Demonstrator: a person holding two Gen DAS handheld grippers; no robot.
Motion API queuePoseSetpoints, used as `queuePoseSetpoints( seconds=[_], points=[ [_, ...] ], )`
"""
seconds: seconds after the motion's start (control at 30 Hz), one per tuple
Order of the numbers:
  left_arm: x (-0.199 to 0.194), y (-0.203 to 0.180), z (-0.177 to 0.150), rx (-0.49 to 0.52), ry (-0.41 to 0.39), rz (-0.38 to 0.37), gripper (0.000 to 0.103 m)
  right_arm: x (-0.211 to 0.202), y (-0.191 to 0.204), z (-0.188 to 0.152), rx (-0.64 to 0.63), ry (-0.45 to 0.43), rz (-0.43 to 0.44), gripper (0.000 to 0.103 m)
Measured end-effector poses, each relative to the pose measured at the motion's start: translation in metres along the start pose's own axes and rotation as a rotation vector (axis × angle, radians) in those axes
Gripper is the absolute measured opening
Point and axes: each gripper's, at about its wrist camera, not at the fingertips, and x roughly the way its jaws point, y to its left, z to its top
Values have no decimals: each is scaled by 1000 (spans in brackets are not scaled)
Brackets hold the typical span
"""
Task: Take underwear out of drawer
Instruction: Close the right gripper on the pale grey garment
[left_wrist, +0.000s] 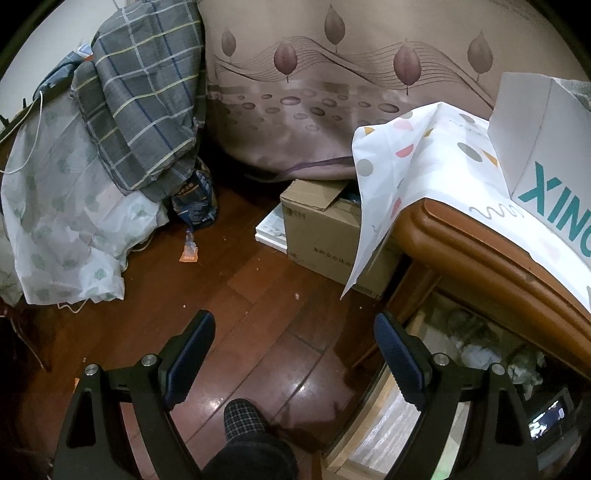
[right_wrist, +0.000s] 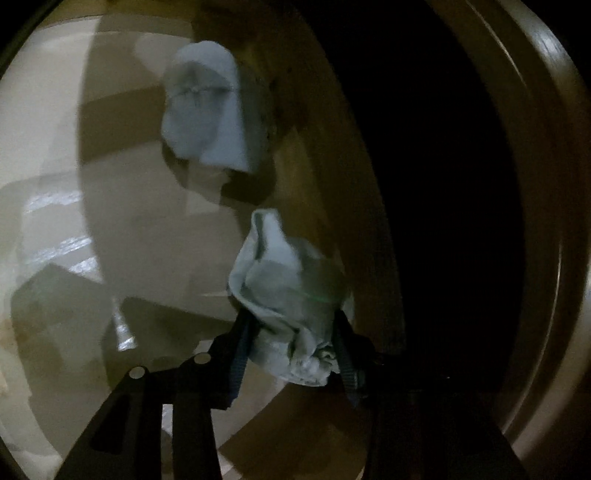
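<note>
While bunched pale-blue underwear sits clenched in the right tool inside the dim drawer, ready for lifting out; second pale bundle farther in; left tool released, waiting over floor.

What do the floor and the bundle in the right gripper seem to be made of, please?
Floor: apparently varnished reddish wood; plank seams and glossy glare show.
Bundle: soft pale fabric, probably knit cotton; it wrinkles and bunches in the right gripper.

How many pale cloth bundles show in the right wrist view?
2: one cloth bundle gripped in the right gripper, another bundle lying farther back in the drawer. Darkness may hide more.
</note>
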Motion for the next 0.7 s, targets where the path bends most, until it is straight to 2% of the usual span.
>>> queuePoseSetpoints(
  seconds=[0.07,0.13,0.33,0.4,0.47,0.5,0.57,0.7],
  points=[
    [0,0,0,4,1,-4,86,-1,4,-2,-14,4,3,28],
    [-1,-2,-1,12,-5,1,86,-6,6,-4,-21,7,20,25],
    [-1,-6,-2,27,-3,0,86,-33,-2,-9,3,6,169,25],
    [-1,-7,-2,29,-4,3,86,-38,-1,-8,-21,2,184,33],
    [0,-8,-2,32,0,2,86,-46,1,-7,-41,-25,152,53],
    [0,-8,-2,29,1,0,86,-48,0,-5,-49,-41,137,58],
    [1,-8,-2,25,10,-6,86,-54,0,-2,-73,-72,115,65],
    [2,-8,-2,28,10,-6,86,-44,-1,4,-77,-74,166,69]
  ],
)
